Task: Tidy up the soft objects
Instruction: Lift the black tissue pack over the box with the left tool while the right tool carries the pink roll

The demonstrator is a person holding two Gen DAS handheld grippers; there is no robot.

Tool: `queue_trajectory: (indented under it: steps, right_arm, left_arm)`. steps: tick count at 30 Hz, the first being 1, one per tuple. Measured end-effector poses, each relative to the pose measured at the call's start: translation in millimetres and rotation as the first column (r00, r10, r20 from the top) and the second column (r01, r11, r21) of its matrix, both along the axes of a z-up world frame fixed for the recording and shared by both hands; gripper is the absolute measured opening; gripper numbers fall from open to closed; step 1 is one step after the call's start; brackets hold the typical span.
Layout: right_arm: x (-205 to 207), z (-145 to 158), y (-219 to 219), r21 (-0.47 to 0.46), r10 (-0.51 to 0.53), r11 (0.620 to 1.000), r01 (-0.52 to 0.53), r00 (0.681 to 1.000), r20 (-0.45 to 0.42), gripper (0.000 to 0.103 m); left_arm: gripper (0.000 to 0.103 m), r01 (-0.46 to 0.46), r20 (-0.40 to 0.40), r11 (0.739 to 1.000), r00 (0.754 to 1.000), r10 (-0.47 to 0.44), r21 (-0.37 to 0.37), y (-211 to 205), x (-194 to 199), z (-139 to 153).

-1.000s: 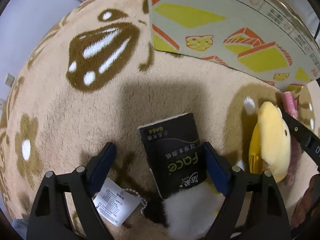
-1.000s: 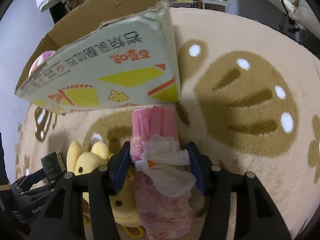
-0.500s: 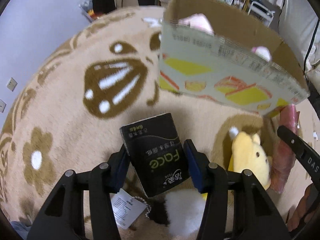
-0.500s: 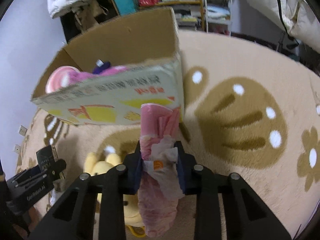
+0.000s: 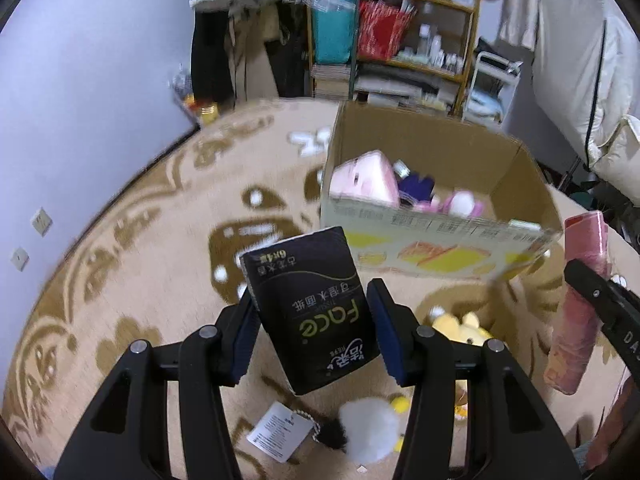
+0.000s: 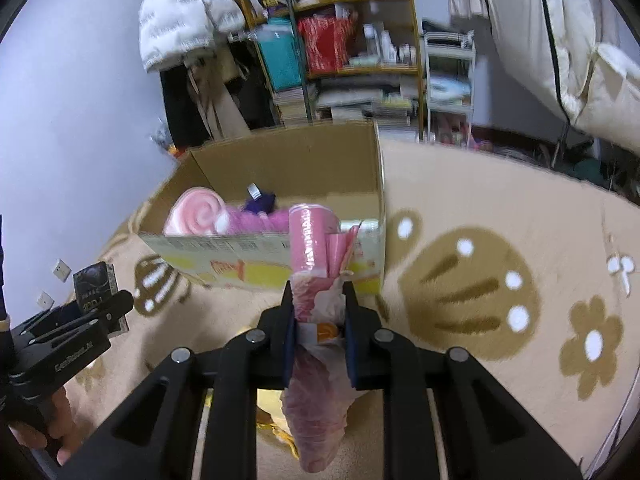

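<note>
My left gripper (image 5: 312, 320) is shut on a black tissue pack (image 5: 312, 304) and holds it above the rug, short of the open cardboard box (image 5: 436, 240). My right gripper (image 6: 318, 312) is shut on a pink plastic-wrapped roll (image 6: 314, 264), lifted in front of the box (image 6: 280, 264). The box holds a pink towel roll (image 6: 196, 216), a purple item (image 6: 260, 202) and other pink soft things. A yellow plush (image 5: 464, 330) and a white fluffy toy with a tag (image 5: 368, 432) lie on the rug below the left gripper.
The beige rug with brown patterns (image 6: 480, 292) covers the floor. Cluttered shelves (image 5: 392, 40) and hanging clothes stand behind the box. A wall (image 5: 80, 100) runs along the left. The other gripper shows at each view's edge (image 6: 68, 340).
Both grippers closed on their items and lifted them off the rug. The views rose, so the box's inside and the shelves behind now show.
</note>
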State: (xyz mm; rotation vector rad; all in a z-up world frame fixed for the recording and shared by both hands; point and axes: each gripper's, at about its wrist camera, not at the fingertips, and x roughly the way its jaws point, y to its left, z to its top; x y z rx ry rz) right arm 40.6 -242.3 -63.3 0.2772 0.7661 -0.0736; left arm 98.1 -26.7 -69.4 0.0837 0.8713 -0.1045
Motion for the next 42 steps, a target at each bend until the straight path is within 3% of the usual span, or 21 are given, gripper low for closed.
queue_trajectory:
  steps: [6, 10, 18, 26, 32, 42]
  right_arm:
    - [-6.6, 31.3, 0.4, -0.005, -0.004, 1.000, 0.005, 0.991, 0.136, 0.020]
    - [-5.0, 47.0, -1.5, -0.002, -0.005, 1.000, 0.005, 0.978, 0.208, 0.020]
    - [10.8, 64.1, -5.5, -0.019, 0.004, 1.000, 0.001, 0.957, 0.289, 0.021]
    - [36.9, 76.3, -8.5, -0.062, 0.048, 0.998, -0.028, 0.936, 0.348, 0.021]
    - [51.3, 70.5, -6.2, -0.072, 0.074, 0.996, -0.052, 0.932, 0.356, 0.021]
    - [67.2, 46.4, -5.5, -0.052, 0.087, 0.996, -0.073, 0.929, 0.360, 0.021]
  left_arm:
    - [0.051, 0.035, 0.149, 0.998, 0.988, -0.042, 0.047, -13.9, -13.9, 38.2]
    - [0.051, 0.071, 0.256, 0.995, 0.963, -0.086, 0.067, -25.1, -20.2, 66.5]
    - [0.051, 0.106, 0.353, 0.992, 0.927, -0.124, 0.070, -35.4, 1.2, 97.7]
    - [0.051, 0.130, 0.389, 0.984, 0.906, -0.166, 0.119, -48.3, 19.3, 101.4]
    - [0.051, 0.138, 0.360, 0.978, 0.914, -0.187, 0.155, -58.5, 36.8, 86.8]
    - [0.051, 0.160, 0.308, 0.980, 0.932, -0.189, 0.119, -63.1, 56.4, 62.8]
